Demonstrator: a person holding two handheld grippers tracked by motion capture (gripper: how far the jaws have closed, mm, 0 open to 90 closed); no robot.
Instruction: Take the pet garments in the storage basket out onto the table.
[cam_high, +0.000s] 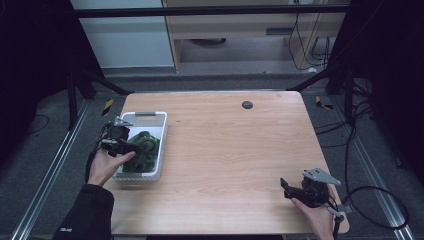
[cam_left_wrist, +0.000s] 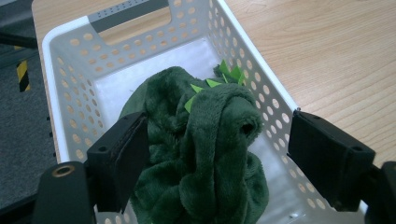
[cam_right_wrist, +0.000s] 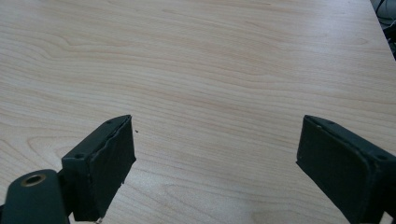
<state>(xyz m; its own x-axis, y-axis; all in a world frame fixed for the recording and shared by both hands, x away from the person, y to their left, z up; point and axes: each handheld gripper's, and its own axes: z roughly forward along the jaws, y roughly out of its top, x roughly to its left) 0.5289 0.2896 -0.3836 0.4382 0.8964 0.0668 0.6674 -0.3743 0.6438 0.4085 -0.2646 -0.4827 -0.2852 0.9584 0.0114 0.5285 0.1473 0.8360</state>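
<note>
Two handheld grippers sit at the near edge of a light wooden table (cam_high: 230, 145), seen from above, each held by a person whose forearms enter from the bottom. Nearest, at the front right corner, the right gripper (cam_high: 287, 186) rests low over bare wood with its jaws spread wide and nothing between them; a grey three-cornered plate sits on top of it and a black cable trails off to the right. Its own camera shows the two black jaws far apart above plain wood grain.

A little farther in, on the left side, the left hand (cam_high: 106, 165), in a dark sleeve, holds the left gripper (cam_high: 141, 148) over a white perforated basket (cam_high: 162, 142) that stands near the table's left edge. Inside the basket lies a dark green plush toy (cam_left_wrist: 205, 154) with small lighter green felt spikes. In the left gripper view the jaws stand open on either side of the toy: the left one touches the plush, the right one stays apart from it.

Farther back, a small dark round cap (cam_high: 247, 104) sits in the tabletop near the far edge.
</note>
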